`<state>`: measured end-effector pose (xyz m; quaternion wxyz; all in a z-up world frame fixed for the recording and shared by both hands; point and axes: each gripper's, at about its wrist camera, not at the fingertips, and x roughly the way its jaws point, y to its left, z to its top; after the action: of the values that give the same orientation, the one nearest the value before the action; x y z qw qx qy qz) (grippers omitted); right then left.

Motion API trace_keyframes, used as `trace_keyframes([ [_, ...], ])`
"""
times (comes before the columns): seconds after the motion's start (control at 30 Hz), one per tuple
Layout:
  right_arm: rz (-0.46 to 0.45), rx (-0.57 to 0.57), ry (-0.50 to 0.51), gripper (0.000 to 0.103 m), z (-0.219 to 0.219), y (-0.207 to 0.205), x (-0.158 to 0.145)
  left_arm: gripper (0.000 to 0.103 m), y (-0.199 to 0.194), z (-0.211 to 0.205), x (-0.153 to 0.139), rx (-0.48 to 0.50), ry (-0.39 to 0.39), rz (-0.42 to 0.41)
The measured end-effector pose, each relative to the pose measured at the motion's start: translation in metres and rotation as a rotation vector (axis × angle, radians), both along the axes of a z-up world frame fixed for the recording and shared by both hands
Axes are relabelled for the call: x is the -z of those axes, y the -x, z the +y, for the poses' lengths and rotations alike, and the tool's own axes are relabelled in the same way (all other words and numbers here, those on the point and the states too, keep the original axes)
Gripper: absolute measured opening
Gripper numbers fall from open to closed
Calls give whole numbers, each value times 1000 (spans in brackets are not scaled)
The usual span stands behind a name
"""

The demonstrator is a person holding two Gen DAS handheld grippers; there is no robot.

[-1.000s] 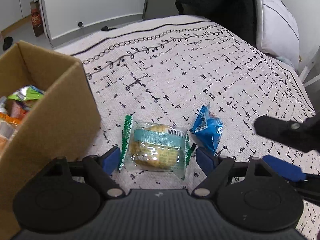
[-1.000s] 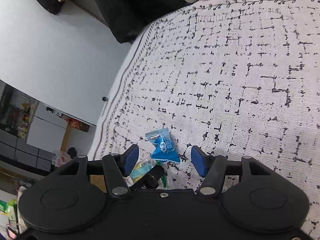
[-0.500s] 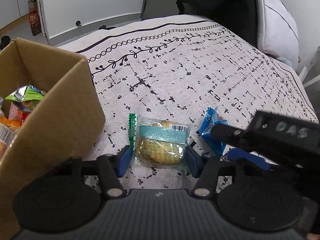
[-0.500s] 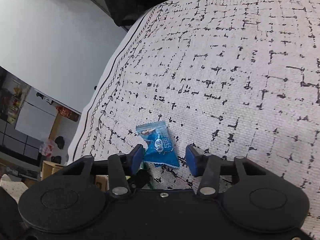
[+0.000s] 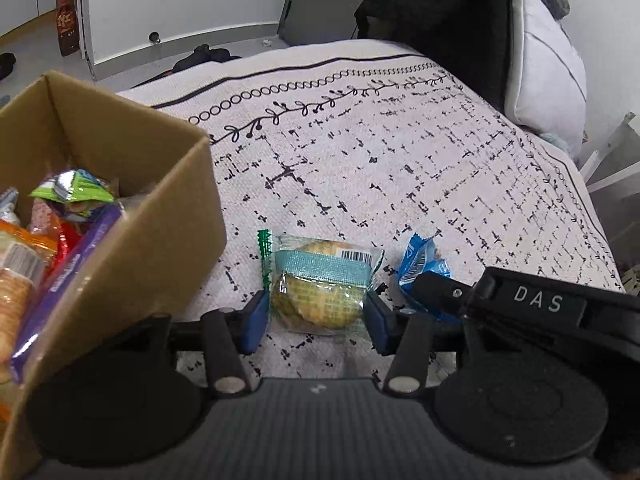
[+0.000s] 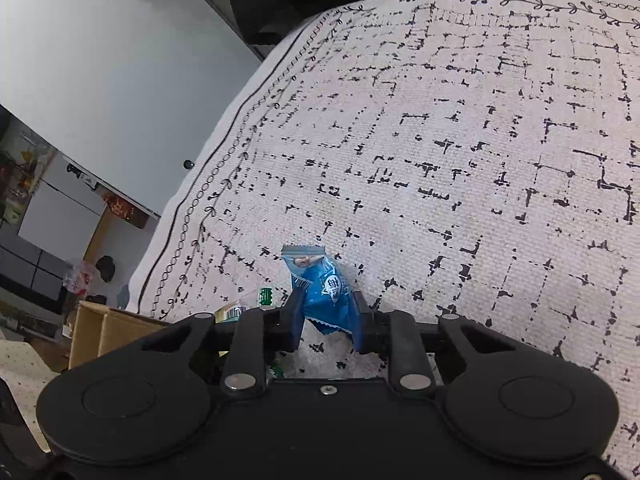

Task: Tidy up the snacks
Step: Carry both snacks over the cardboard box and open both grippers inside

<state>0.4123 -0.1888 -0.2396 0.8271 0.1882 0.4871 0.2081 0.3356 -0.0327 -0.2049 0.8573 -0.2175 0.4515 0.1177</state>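
- L gripper (image 5: 316, 322): fingers have just been closing round the clear-wrapped pastry pack (image 5: 320, 288); blue pads now sit against both its sides, about half open. Looks like a grip, pack not yet lifted off the bed (image 5: 400, 168).
- R gripper (image 6: 328, 320): fingers have just been closing too, now nearly together and pinching the small blue snack packet (image 6: 324, 288), which crumples between the pads.
- A sec ago both sets stood wide w/ the snacks loose between them; so both pickups look done, next job prob. the carry to the box.
- Both snacks lie close together on the bed, near its front edge, pastry just beside the cardboard box (image 5: 120, 216); the box stands at the bed's left edge, already holding several wrappers.
- In the way: the two grippers are crowded, R one nearly touching L's right finger. Box wall is close on the left, so L needs to lift over the rim.
- Around: pillow (image 5: 544, 72) + dark fabric at the bed's far right corner, well apart.
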Motion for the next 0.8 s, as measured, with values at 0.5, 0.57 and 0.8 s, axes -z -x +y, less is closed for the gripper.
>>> trace_keyframes([
  [0.5,-126,-6,-79,21,-13,33,-62,50,40,10,-56,-33,-5,-86],
  [0.57,-143,-14,-86,21,-11,39,-70,50,47,13,-63,-38,-11,-98],
  [0.8,-192,-51,-101,21,1,59,-91,50,72,24,-85,-48,-30,-129],
])
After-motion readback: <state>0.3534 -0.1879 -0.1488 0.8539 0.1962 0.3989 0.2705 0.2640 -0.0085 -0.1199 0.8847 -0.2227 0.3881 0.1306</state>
